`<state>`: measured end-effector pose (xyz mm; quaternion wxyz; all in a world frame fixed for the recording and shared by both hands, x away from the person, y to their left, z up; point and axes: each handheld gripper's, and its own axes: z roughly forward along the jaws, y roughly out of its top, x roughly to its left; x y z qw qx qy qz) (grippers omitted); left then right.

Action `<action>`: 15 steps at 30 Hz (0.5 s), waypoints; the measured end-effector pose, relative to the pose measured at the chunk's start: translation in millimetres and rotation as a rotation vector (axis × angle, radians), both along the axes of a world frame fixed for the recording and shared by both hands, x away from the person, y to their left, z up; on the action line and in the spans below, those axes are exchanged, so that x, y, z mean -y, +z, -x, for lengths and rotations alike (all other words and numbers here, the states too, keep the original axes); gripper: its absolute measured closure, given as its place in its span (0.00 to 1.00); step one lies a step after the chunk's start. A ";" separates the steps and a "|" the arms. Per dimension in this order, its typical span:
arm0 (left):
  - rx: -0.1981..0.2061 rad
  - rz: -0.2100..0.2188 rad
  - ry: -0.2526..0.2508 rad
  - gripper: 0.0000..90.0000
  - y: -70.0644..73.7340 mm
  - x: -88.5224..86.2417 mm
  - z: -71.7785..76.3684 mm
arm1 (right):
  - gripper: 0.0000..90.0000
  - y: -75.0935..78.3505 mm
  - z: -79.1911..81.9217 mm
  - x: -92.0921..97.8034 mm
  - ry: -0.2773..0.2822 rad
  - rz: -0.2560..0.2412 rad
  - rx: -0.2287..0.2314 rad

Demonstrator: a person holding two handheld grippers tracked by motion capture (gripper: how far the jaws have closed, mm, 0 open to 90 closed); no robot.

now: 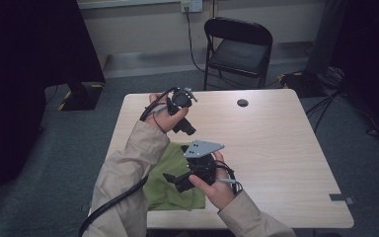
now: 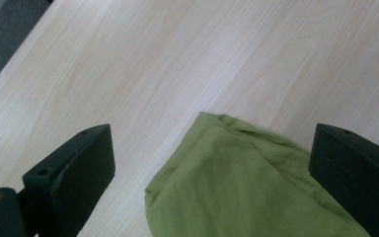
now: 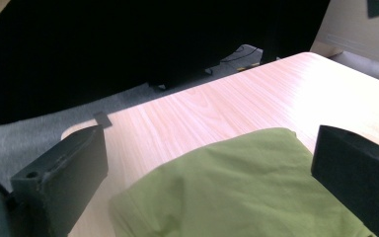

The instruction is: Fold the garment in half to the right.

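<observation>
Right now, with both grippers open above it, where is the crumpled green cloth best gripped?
Probably at the far rounded corner of the crumpled green cloth, where folds lift off the wooden table. The left gripper, jaws apart, already straddles it, so coming straight down over that raised edge looks best.

The cloth [image 1: 170, 180] lay on the table [image 1: 266, 143] at its near left edge, with a chair [image 1: 238, 49] behind the table's far side.

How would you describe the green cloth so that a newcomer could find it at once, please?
Start at the pale wooden table and go to its near left corner. There the green cloth lies crumpled, below both grippers. It is the one soft, coloured thing on the bare wood.
</observation>
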<state>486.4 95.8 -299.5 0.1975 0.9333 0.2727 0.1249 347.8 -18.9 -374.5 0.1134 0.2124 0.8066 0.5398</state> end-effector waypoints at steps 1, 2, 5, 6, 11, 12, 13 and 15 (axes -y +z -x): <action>0.001 0.002 -0.007 0.04 -0.8 -1.8 2.1 | 0.00 -0.2 -0.5 1.0 0.006 -0.001 -0.001; 0.002 0.004 -0.015 0.04 -1.9 -3.7 4.0 | 0.00 -0.4 -1.7 2.2 0.010 -0.004 -0.003; 0.009 0.039 -0.035 0.04 -6.4 -10.3 9.6 | 0.00 -2.3 -5.0 6.0 0.004 -0.001 -0.016; 0.004 0.046 -0.037 0.04 -8.2 -12.5 11.1 | 0.00 -3.4 -6.1 7.3 0.003 0.000 -0.018; 0.014 0.083 -0.042 0.04 -16.4 -22.1 18.1 | 0.00 -9.9 -10.2 14.1 -0.002 0.028 -0.016; 0.022 0.088 -0.041 0.04 -17.2 -24.0 19.3 | 0.00 -11.3 -11.0 15.4 -0.001 0.032 -0.018; 0.028 0.097 -0.039 0.04 -18.0 -25.9 20.6 | 0.00 -12.7 -11.8 16.8 -0.001 0.031 -0.018; 0.030 0.127 -0.035 0.04 -19.5 -30.3 23.5 | 0.00 -15.2 -13.1 19.7 0.000 0.034 -0.020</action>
